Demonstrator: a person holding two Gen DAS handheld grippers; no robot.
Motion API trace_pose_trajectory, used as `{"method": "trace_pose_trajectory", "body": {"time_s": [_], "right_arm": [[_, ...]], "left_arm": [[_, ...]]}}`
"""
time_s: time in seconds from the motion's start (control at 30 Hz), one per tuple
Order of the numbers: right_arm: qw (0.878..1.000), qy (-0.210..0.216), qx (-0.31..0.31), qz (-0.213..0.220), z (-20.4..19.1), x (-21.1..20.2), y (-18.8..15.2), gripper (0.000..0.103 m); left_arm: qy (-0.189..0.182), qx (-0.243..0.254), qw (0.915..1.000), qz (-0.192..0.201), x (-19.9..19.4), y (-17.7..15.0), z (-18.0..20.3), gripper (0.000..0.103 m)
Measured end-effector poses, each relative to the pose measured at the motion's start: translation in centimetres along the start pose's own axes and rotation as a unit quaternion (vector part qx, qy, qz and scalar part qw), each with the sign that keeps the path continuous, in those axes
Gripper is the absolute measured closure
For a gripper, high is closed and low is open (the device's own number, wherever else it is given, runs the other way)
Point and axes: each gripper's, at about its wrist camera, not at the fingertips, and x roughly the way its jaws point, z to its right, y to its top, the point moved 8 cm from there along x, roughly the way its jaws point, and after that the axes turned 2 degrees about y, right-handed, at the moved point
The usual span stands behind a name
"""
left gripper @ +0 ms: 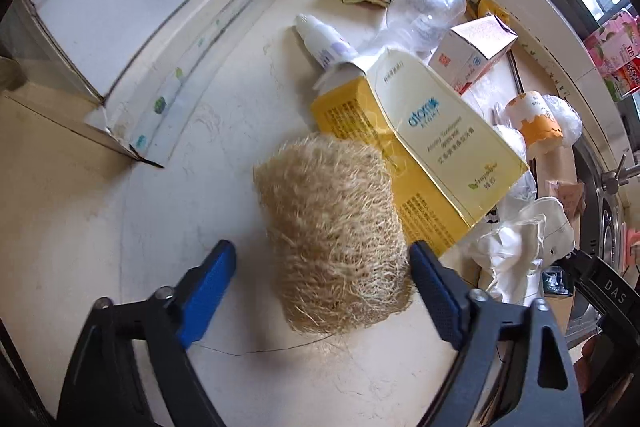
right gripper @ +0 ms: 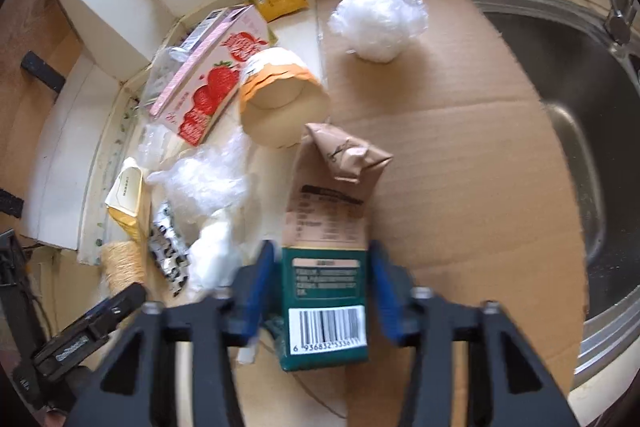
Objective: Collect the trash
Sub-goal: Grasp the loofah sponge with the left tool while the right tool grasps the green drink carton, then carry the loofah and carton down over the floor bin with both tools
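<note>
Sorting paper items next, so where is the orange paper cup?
In the right wrist view the paper cup lies on its side left of centre, between the strawberry carton and the cardboard sheet.

- The left wrist view looks steeply down on the countertop (left gripper: 120, 227) from close above, facing the far wall corner.
- The right wrist view looks steeply down from close above on the cardboard sheet (right gripper: 460, 167), the sink (right gripper: 592, 147) at its right.
- Both views share the yellow box (left gripper: 420, 147) (right gripper: 128, 203), paper cup (left gripper: 536, 123) (right gripper: 280, 107) and loofah (left gripper: 336, 239) (right gripper: 120, 263).
</note>
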Motion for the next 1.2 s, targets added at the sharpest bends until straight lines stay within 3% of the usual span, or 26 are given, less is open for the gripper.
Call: {"method": "trace_pose_trajectory", "body": {"time_s": [0.1,0.27,0.77,1.2], "right_arm": [[1.0,-0.003,-0.004,0.003,-0.2,-0.2,-0.4,0.067],[1.0,0.008,-0.003,0.017,-0.3,-1.7,-1.2,0.067],[0.995,0.047,-0.029,0.085,-2.6,-13.7,-3.4,0.067],[0.986,0.086,-0.078,0.119,-5.7,-22.9,-7.3,0.067]], "left_arm": [[-0.003,0.008,0.9999,0.007,-0.2,-0.2,0.2,0.052],[-0.004,0.002,0.9999,0.014,-1.1,-0.6,0.0,0.064],[0.0,0.064,0.9921,0.109,-12.0,-3.3,2.7,0.068],[-0.054,0.118,0.9772,0.168,-22.6,-7.7,6.8,0.068]]}}
